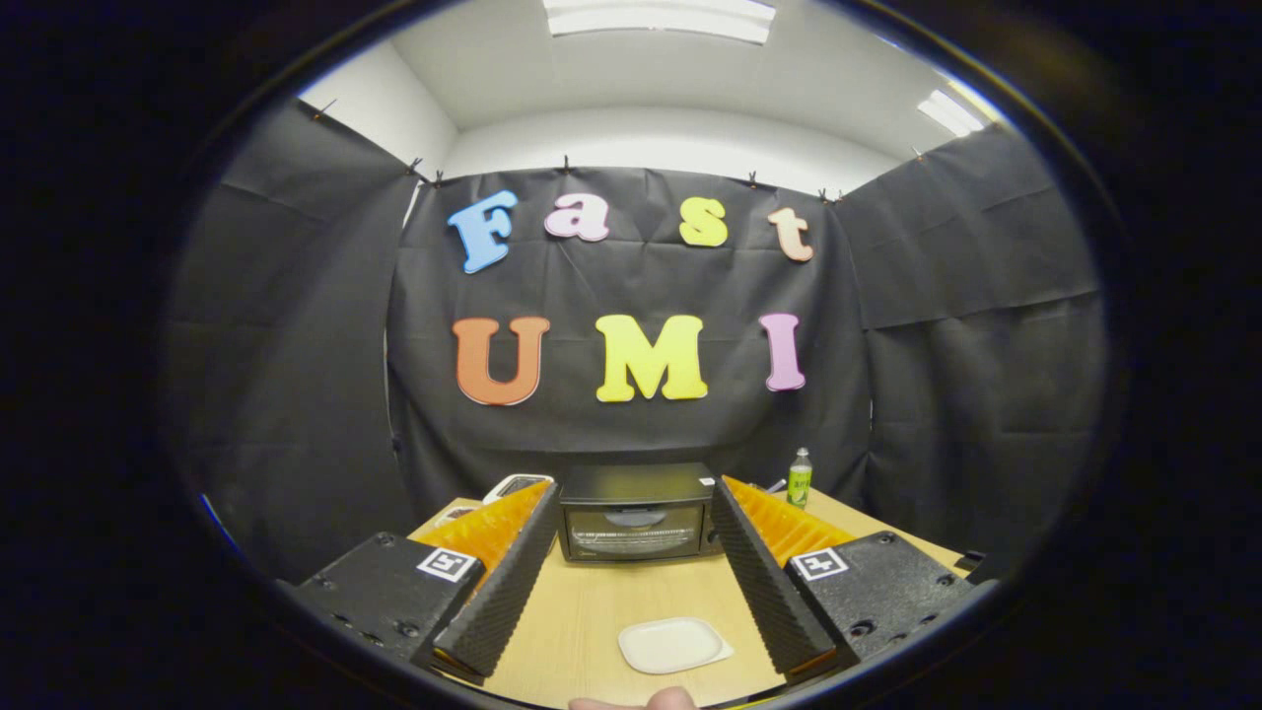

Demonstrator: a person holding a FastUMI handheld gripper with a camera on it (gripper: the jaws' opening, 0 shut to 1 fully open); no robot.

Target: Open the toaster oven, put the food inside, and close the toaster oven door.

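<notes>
A black toaster oven (637, 513) stands at the far end of the wooden table (592, 602), its glass door shut. A small white plate (672, 644) lies on the table much nearer, between my two fingers. Whether any food is on it I cannot make out. My gripper (636, 493) is open, its black ribbed fingers (503, 592) spread wide, held above the table and pointing at the oven, which sits just beyond the fingertips. Nothing is between the pads.
A green bottle (800, 478) stands right of the oven near the back wall. A white device (515, 486) lies left of the oven. Part of a hand (646, 701) shows at the table's near edge.
</notes>
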